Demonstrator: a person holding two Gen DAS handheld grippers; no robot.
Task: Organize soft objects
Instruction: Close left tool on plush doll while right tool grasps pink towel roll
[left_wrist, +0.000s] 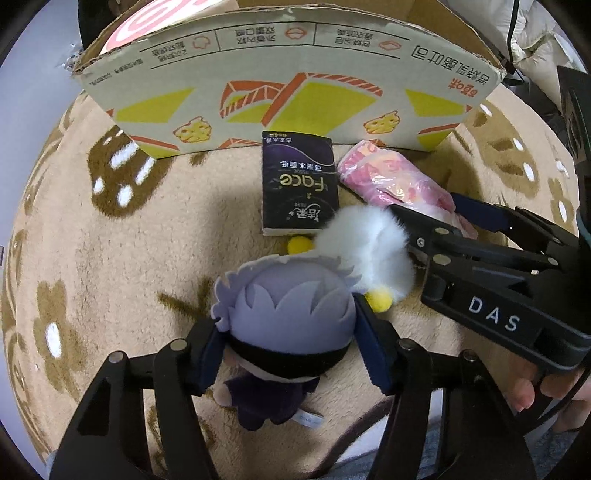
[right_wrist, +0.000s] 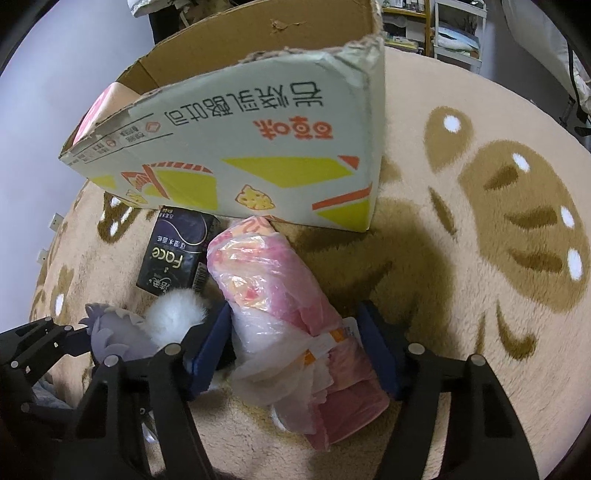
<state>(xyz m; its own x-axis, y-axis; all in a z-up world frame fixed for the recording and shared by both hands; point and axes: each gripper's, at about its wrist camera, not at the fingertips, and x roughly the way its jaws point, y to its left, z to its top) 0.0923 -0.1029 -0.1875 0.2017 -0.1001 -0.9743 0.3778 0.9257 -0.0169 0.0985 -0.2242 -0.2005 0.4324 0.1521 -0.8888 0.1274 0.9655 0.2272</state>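
Note:
A grey-haired plush doll with a black blindfold lies on the rug between the pads of my left gripper, which touch its head on both sides. A white fluffy toy with yellow pompoms lies just beyond it. My right gripper straddles a pink plastic-wrapped roll, pads against its sides; it enters the left wrist view from the right, over the same roll. A black tissue pack lies by the open cardboard box, also seen in the right wrist view.
A beige fluffy rug with brown paw and flower patterns covers the floor. The box stands at the far edge of the rug. Shelving and white bedding stand in the background at the right.

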